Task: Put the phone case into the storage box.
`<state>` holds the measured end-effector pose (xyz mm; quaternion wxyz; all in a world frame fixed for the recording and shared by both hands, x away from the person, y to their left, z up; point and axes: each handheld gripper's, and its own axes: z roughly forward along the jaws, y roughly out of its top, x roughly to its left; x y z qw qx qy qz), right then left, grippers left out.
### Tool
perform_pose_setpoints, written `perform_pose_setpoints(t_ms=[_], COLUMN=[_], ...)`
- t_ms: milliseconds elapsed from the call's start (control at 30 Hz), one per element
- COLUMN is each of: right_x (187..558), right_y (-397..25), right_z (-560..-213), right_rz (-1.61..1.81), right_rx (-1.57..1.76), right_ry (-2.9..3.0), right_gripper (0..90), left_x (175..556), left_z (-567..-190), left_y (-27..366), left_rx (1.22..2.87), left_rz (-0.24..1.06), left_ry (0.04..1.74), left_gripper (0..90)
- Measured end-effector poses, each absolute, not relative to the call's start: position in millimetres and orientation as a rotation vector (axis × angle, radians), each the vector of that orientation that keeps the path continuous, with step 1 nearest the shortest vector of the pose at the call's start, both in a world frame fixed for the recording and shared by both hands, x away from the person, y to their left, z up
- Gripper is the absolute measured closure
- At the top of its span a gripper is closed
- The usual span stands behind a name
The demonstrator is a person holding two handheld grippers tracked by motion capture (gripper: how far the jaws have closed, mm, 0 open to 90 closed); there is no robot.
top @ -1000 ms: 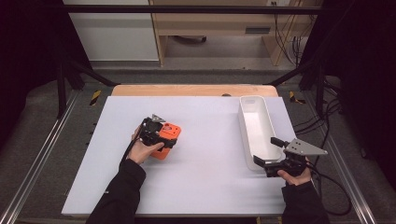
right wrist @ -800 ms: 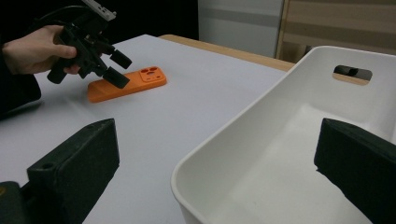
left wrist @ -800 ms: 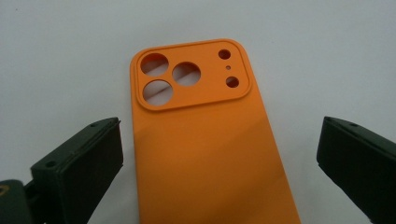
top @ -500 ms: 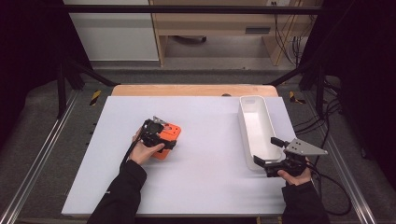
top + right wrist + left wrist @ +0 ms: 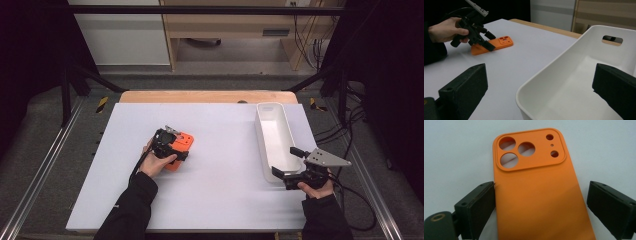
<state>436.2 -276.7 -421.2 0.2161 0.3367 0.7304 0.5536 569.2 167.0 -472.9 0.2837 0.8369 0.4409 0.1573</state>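
An orange phone case (image 5: 184, 142) lies flat on the white table (image 5: 220, 200), back side up with its camera cut-outs (image 5: 514, 150) at the far end. My left gripper (image 5: 169, 146) is down over the case, open, with one jaw on each long side. Its left finger (image 5: 477, 202) is at the case's edge, and the right finger (image 5: 609, 205) stands a little off it. My right gripper (image 5: 283, 161) is open at the near end of a white tray (image 5: 261, 131), with the tray's near corner (image 5: 524, 96) between its jaws and nothing gripped.
The white tray (image 5: 574, 60) is long and empty, with a handle slot (image 5: 612, 39) at its far end, and sits along the table's right side. A wooden strip (image 5: 205, 96) borders the table's far edge. Metal rails (image 5: 45, 170) run on both sides.
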Motion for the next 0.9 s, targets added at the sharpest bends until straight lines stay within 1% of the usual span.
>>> perform_pose_setpoints(t_ms=[133,900], right_x=[436.1,436.2], right_y=[-276.9,-276.5], right_z=[-421.0,-421.0], right_rz=[1.535,1.539], right_rx=[0.935,0.935], right_ry=[2.024,2.022], right_gripper=[0.4,0.4], left_x=[569.2,567.9], left_z=[-473.3,-475.2], left_y=[167.5,168.0], left_rx=[2.248,2.235], left_rz=[0.43,0.432], left_ry=[1.186,1.198], left_gripper=[11.5,11.9])
